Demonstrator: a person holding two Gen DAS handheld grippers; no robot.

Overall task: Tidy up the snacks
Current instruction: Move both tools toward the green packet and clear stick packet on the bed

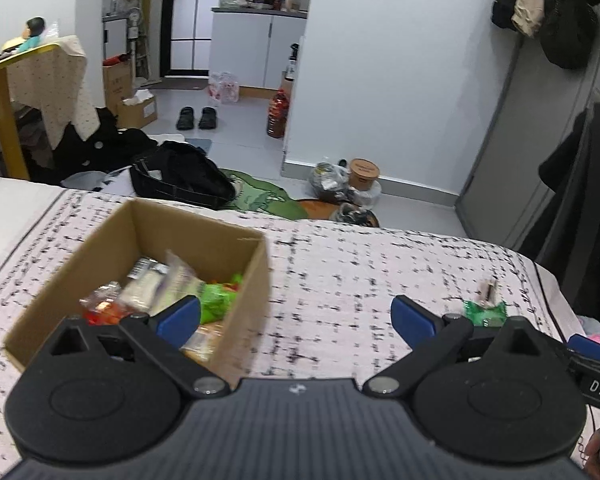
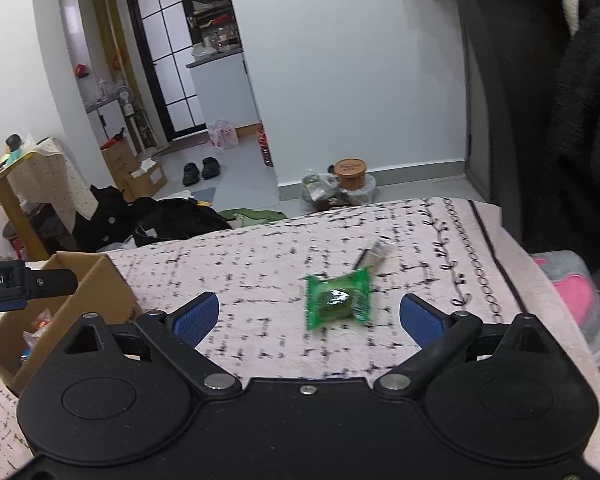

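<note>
One cardboard box (image 1: 236, 252) on patterned blanket (image 1: 360, 272). Inside box: several snack packets (image 1: 168, 284), heaped and overlapping, exact count unclear; at least one bright green, one red-orange, a few pale or clear. Outside box on blanket: two loose snacks, one green wrapped snack (image 2: 337, 300) and one small dark-and-clear packet (image 2: 374, 255) just beyond it. Two grippers seen: left gripper (image 1: 296, 314), right gripper (image 2: 308, 316), each with two blue pads, four pads total. On floor: one pair of black slippers (image 1: 197, 117), one brown tub (image 1: 363, 173).
</note>
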